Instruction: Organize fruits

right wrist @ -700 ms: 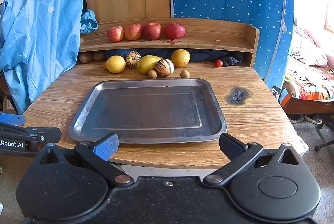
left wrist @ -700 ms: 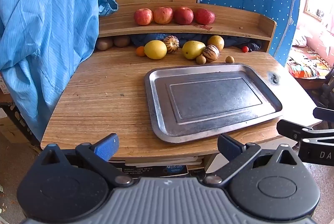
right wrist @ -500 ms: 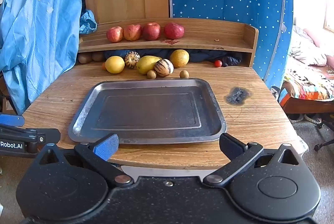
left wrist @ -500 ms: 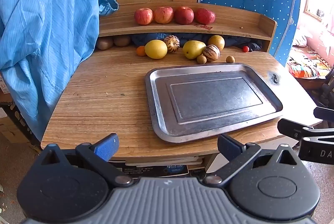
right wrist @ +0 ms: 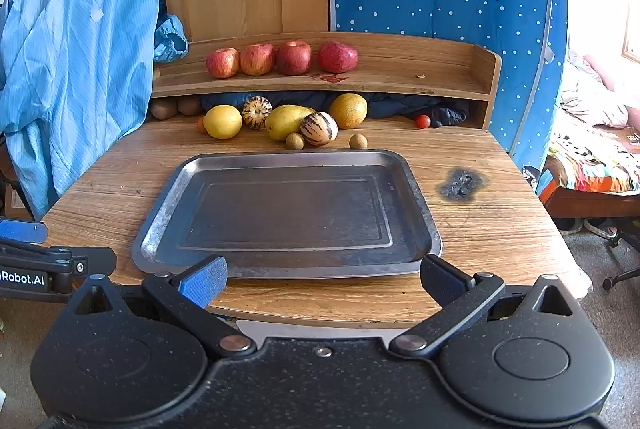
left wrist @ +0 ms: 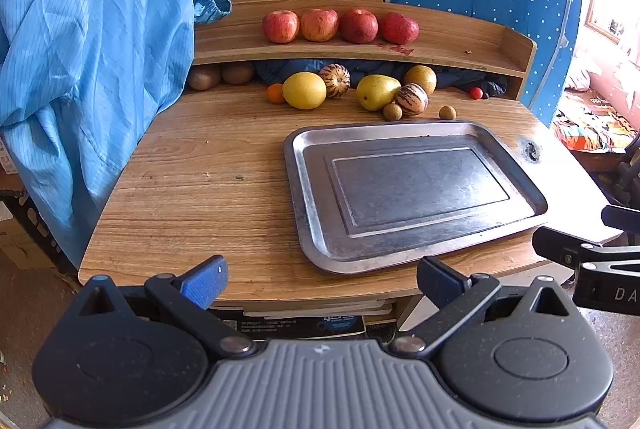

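Fruit lies in a loose row at the back of the tabletop, just under the shelf and beyond the empty metal tray, which sits near the front edge. From the left: a small orange tucked against a yellow lemon, then a striped melon, a yellow pear, a second striped melon with a small brown longan touching it, a russet pear behind, another longan and, well apart, a cherry tomato. Four red apples stand on the shelf.

The lemon and melons look firm and fairly heavy; I would take each across its widest middle, since round skins may slip. The pears probably bruise easily and want a gentler squeeze. Longans and tomato are light, tiny and likely to roll; the tomato looks the most fragile.

The left gripper hovers level off the tabletop's front left edge, fingers spread apart and holding nothing. The right gripper faces the tray squarely from the front edge, its fingers likewise apart and empty.
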Tool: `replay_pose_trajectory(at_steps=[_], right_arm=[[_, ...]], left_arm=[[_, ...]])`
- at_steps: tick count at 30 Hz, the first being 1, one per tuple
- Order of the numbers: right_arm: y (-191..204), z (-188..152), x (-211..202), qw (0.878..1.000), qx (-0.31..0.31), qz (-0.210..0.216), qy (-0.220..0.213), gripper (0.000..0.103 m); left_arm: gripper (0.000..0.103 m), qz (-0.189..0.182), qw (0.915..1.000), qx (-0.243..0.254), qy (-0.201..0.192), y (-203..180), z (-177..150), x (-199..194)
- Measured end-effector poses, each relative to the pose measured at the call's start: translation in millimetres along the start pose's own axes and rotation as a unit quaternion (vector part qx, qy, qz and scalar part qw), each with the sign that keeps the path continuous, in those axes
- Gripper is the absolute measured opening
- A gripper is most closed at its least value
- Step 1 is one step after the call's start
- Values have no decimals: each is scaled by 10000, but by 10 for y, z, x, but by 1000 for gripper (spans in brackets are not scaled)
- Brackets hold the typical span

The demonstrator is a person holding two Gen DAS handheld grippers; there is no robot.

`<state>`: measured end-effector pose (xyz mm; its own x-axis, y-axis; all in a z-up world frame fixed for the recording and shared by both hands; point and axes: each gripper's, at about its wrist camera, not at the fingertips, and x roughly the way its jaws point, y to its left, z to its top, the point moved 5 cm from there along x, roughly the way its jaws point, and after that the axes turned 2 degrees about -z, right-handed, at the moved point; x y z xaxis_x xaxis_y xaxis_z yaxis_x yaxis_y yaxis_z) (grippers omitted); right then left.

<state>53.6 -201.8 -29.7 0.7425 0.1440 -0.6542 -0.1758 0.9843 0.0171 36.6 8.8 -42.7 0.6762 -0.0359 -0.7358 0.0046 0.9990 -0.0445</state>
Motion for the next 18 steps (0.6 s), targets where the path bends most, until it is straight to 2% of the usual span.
replay_pose_trajectory(at_steps=[18], right_arm=[[-6, -7, 43, 10000, 18, -1, 41, 102]], left_arm=[[102, -29, 10000, -27, 58, 0, 22, 56]])
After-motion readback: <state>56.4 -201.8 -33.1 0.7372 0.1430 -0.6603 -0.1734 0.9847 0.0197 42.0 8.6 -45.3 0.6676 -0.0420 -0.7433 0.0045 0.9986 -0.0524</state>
